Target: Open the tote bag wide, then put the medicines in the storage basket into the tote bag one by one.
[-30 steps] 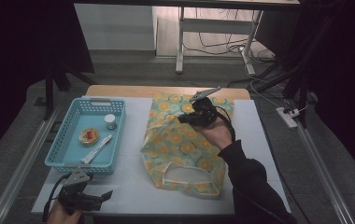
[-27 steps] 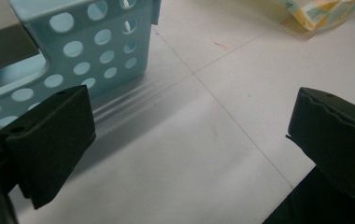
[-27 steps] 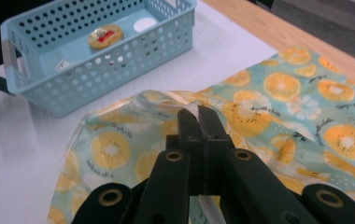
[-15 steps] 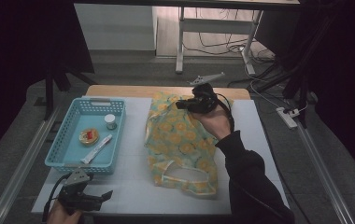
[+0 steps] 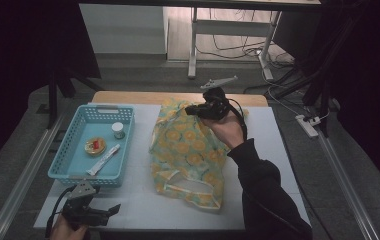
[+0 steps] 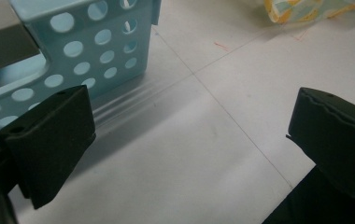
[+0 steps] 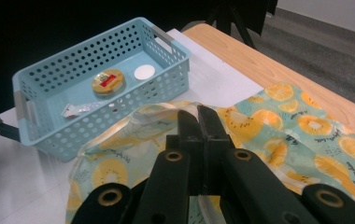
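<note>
At the desk's [image 5: 138, 205] near left corner, my left hand-held gripper [image 5: 109, 210] rested wide open, empty. Further right, my right hand-held gripper [image 5: 192, 110] pinched the fruit-print cloth's [image 5: 188, 155] far edge, lifted; I feared this thin hold could slip.

Right gripper [image 5: 194, 110] lifts the fruit-print cloth [image 5: 190, 152] off table [image 5: 273, 150].

White-topped table [image 5: 138, 200] — blue basket [image 5: 60, 167] and fruit-print cloth [image 5: 188, 150] lie on it.
</note>
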Action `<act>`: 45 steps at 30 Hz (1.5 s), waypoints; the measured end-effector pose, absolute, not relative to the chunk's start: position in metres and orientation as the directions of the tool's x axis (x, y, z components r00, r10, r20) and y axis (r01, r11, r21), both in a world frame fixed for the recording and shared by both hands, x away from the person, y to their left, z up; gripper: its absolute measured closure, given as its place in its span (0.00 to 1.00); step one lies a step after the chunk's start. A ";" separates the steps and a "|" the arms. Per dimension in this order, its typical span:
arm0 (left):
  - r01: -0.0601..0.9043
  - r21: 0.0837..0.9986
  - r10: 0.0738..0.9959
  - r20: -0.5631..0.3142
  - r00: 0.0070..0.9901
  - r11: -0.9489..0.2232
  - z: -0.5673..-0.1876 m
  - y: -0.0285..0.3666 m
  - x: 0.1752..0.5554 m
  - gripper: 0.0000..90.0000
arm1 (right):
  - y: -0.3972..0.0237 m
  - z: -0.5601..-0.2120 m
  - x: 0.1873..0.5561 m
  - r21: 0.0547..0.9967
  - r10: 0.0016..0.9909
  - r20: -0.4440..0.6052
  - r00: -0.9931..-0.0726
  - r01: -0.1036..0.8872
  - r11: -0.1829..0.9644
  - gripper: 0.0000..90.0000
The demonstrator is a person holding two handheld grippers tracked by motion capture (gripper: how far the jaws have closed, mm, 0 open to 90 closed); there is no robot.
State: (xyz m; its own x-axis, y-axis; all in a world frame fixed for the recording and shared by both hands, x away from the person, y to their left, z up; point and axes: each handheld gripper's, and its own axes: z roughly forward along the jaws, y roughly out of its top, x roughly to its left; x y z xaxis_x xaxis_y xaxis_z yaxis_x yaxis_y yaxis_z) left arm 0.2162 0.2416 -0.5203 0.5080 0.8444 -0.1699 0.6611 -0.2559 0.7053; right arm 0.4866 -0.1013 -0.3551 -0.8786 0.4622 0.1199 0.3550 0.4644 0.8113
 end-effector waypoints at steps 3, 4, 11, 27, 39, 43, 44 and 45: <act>0.661 0.705 0.845 -0.169 0.507 -0.256 -0.520 0.242 0.216 0.01 | -0.099 -0.361 0.487 0.808 0.473 0.112 -0.874 0.358 0.469 1.00; 0.661 0.706 0.845 -0.169 0.507 -0.256 -0.520 0.242 0.216 0.01 | -0.099 -0.362 0.487 0.806 0.476 0.110 -0.872 0.359 0.471 1.00; 0.661 0.708 0.847 -0.172 0.504 -0.250 -0.520 0.242 0.216 0.01 | -0.098 -0.365 0.485 0.804 0.461 0.098 -0.882 0.343 0.485 1.00; 0.665 0.718 0.824 -0.241 0.512 -0.204 -0.520 0.250 0.217 0.00 | -0.106 -0.370 0.481 0.805 0.425 0.083 -0.901 0.312 0.504 1.00; 0.648 0.736 0.792 -0.271 0.548 -0.196 -0.517 0.252 0.217 0.00 | -0.110 -0.370 0.481 0.812 0.419 0.098 -0.903 0.316 0.490 1.00; 0.639 0.745 0.792 -0.267 0.549 -0.191 -0.514 0.255 0.216 0.00 | -0.111 -0.371 0.481 0.811 0.422 0.100 -0.901 0.319 0.490 1.00; 0.637 0.748 0.794 -0.267 0.547 -0.187 -0.512 0.256 0.215 0.00 | -0.112 -0.371 0.481 0.812 0.421 0.100 -0.902 0.318 0.490 1.00; 0.637 0.750 0.796 -0.268 0.542 -0.181 -0.511 0.256 0.215 0.00 | -0.112 -0.371 0.481 0.812 0.420 0.099 -0.902 0.317 0.491 1.00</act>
